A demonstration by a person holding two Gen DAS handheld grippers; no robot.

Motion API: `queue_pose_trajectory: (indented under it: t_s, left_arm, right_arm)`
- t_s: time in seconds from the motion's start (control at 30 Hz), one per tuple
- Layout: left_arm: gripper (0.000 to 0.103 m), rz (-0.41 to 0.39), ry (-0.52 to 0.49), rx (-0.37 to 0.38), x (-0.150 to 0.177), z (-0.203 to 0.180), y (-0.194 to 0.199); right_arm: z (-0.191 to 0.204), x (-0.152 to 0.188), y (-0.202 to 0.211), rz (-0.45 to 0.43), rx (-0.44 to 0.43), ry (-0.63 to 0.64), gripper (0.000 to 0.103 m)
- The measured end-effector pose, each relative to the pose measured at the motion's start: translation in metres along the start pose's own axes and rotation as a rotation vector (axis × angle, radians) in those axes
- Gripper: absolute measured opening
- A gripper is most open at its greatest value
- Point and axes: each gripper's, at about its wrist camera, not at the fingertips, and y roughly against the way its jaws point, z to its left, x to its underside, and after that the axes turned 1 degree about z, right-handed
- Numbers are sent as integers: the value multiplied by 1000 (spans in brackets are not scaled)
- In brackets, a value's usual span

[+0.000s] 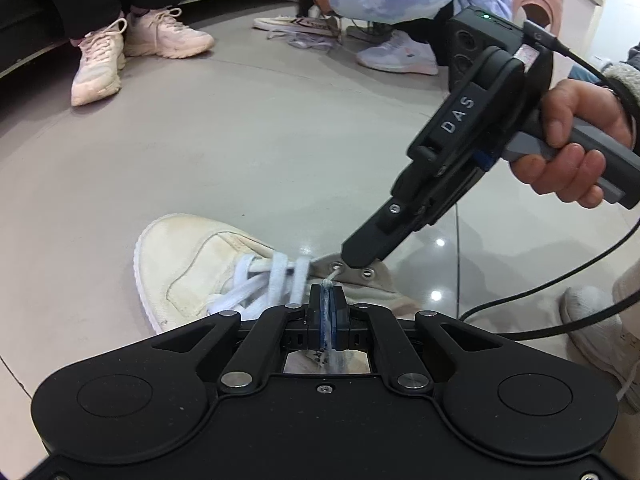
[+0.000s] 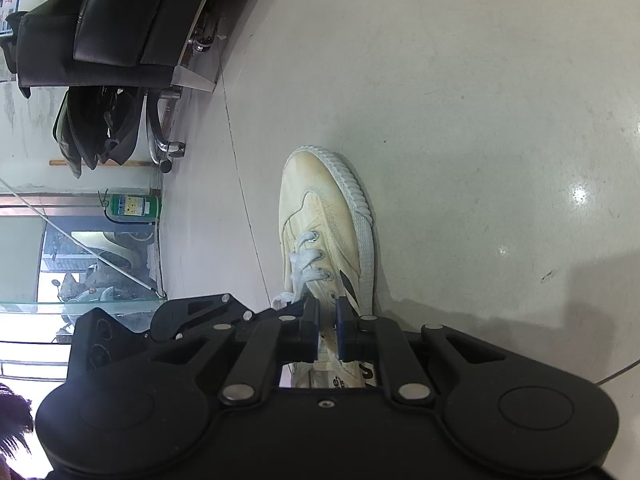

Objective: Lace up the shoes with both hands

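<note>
Pinching the lace [image 1: 327,312] at lower centre, the left gripper [image 1: 328,294] fed an eyelet [image 1: 336,266]; the right gripper [image 1: 352,258], gripping the shoe's [image 1: 188,256] flap, steadied it.

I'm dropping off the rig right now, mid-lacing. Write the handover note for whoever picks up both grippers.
Left gripper: shut on the free end of the lace, which comes out of an eyelet.
Right gripper: nearly closed; it appears to pinch the eyelet flap and hold it up.
Shoe: on the floor, toe pointing away from both cameras.
Done: the lower rows are crossed.
Left: pull this end through, thread the free eyelet beside it, then tie. The other flap's upper eyelets are hidden, so check them.
</note>
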Motion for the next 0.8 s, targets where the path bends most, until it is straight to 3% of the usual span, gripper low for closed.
queue_pose_trajectory:
  t_s: [0.8]
  left_arm:
    - [2,-25,41,21,3,10,11]
  right_arm:
    - [0,1,-2,4,-3,-2,9]
